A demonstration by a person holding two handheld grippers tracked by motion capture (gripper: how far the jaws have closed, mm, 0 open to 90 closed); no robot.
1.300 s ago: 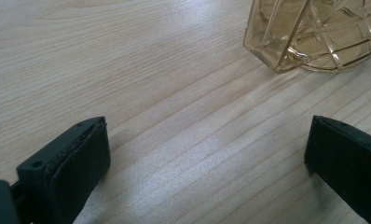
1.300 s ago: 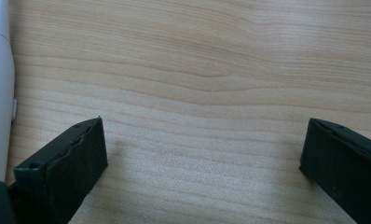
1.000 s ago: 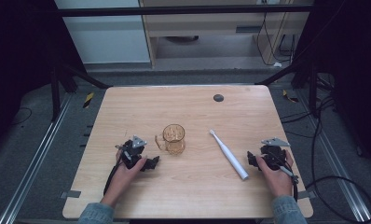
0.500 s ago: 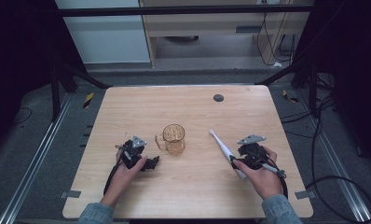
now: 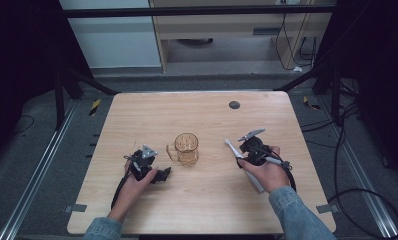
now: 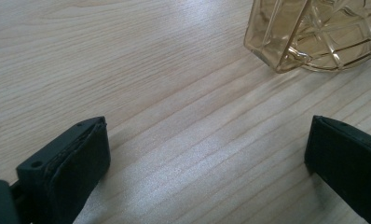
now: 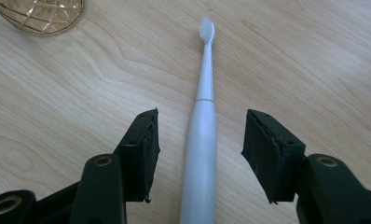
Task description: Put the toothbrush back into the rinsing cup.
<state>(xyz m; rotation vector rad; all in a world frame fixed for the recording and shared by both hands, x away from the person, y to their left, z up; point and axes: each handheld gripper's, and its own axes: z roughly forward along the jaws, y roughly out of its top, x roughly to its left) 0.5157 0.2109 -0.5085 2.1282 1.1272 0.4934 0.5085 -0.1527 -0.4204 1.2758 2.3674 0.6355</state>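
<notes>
Toothbrush [image 7: 201, 140] flat on table [image 5: 137, 115], right of centre, head toward far edge. Right hand-held gripper [image 7: 200, 154] has moved in from the right edge and now straddles the handle; jaws just been closing, pads not yet touching. Grasp imminent. Left hand-held gripper [image 6: 207, 163] apart, idle near cup [image 5: 186, 149].

High view above the table [image 5: 137, 115]; both gripper views close over it, sharing the amber mug [image 5: 186, 148].
</notes>
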